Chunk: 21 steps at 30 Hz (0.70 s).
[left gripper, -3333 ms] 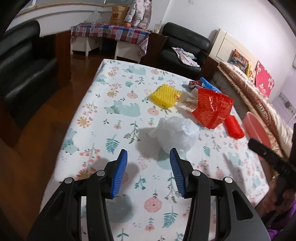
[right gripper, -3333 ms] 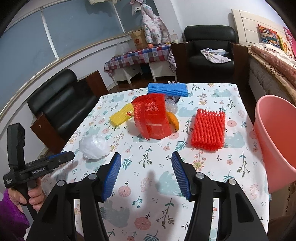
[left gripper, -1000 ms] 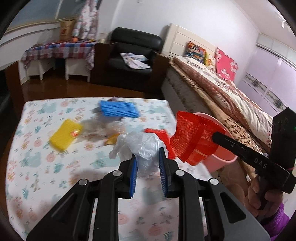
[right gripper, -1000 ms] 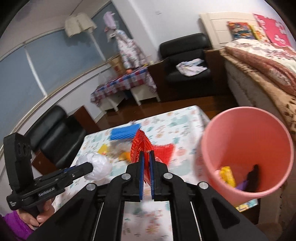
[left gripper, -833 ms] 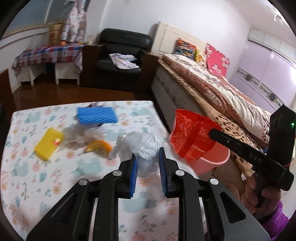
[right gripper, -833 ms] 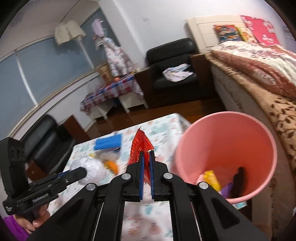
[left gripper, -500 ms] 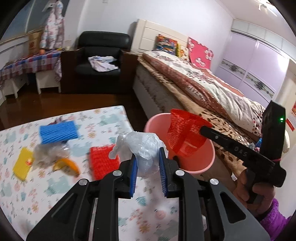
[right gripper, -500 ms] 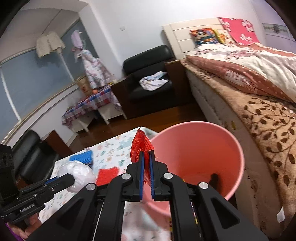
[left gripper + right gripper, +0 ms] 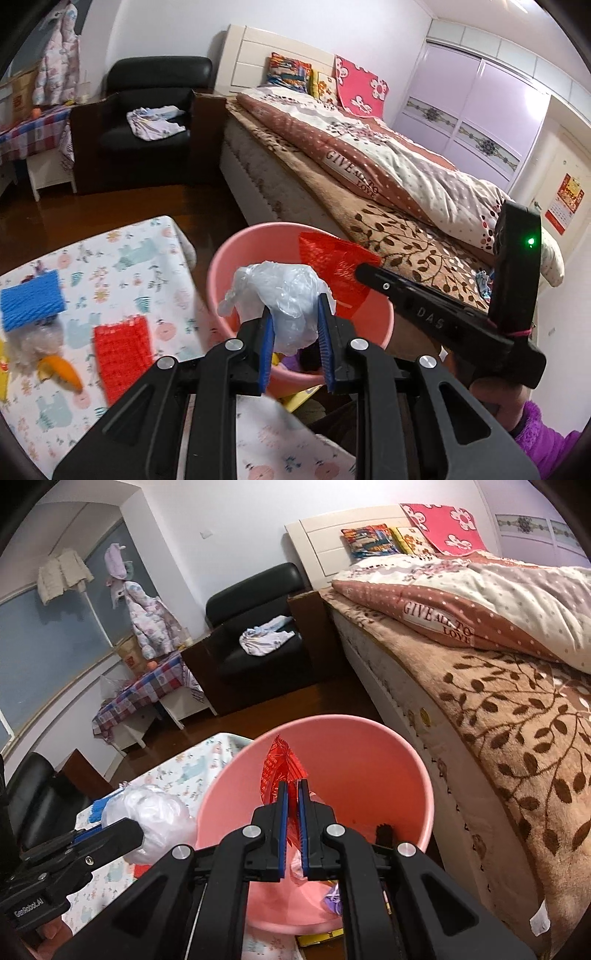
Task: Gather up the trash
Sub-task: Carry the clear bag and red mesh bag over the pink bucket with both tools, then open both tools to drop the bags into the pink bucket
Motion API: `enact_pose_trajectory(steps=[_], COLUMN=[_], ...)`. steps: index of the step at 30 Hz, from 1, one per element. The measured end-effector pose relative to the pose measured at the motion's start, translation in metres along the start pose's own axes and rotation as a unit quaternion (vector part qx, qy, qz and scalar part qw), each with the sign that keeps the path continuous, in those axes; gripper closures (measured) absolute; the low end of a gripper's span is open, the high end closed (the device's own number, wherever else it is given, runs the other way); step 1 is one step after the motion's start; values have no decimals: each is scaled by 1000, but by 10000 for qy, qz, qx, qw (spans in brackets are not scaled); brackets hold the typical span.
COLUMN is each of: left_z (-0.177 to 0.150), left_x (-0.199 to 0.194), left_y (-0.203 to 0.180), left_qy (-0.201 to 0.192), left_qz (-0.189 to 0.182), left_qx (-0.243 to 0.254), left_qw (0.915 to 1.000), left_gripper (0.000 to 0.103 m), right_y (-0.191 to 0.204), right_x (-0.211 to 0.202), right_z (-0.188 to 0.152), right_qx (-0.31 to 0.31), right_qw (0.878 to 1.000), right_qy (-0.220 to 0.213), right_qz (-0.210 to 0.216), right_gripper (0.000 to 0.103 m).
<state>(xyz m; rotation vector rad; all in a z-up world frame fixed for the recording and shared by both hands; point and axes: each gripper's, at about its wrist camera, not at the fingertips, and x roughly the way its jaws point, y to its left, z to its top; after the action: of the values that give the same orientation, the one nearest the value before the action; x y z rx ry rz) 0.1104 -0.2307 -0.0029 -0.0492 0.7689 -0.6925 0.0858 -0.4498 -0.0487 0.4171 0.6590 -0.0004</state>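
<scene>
Both claws hang over the pink bin (image 9: 388,760), which stands on the floor between the tabletop (image 9: 122,266) and the bed (image 9: 369,177). The left claw (image 9: 294,328) is clamped on a crumpled clear bag (image 9: 284,295), its pads pressing the plastic from either side, and the bag sits over the near rim of the bin. The right claw (image 9: 290,801) is pinched tight on a red wrapper (image 9: 279,771), which stands up out of the pads right above the bin's mouth.

This looks like the drop step: two pieces carried over, neither yet let go. Some trash already lies in the bottom of the bin. Next, I'd say, each claw needs to open while over the mouth; the bag is light and puffy, so it may cling to a pad or drift onto the rim.

On the tabletop a blue foam net (image 9: 31,299), a red one (image 9: 122,347) and an orange peel (image 9: 61,371) wait their turn.
</scene>
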Motion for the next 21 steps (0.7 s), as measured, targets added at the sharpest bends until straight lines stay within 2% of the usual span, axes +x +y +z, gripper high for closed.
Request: enact_pose_trajectory(steps=[9, 16, 18, 20, 21], left_z=[-1, -3, -3, -3, -4], left_x=[35, 50, 52, 54, 54], left_y=[-13, -14, -12, -9, -8], left_qy=[263, 386, 436, 467, 472], left_qz=[-182, -140, -126, -100, -94], left_qx=[75, 71, 46, 22, 8], left_qw=[9995, 9991, 9990, 9989, 9988], left_gripper=[82, 81, 75, 58, 56], right_y=[-18, -25, -25, -26, -26], right_x=[13, 16, 17, 17, 17], right_z=[-6, -8, -9, -9, -9], right_qx=[134, 194, 199, 237, 251], right_qw=[9997, 9994, 9994, 9994, 9993], right_qy=[160, 208, 217, 218, 209], right_qz=[-150, -173, -179, -158, -161], right_gripper=[98, 98, 98, 91, 88])
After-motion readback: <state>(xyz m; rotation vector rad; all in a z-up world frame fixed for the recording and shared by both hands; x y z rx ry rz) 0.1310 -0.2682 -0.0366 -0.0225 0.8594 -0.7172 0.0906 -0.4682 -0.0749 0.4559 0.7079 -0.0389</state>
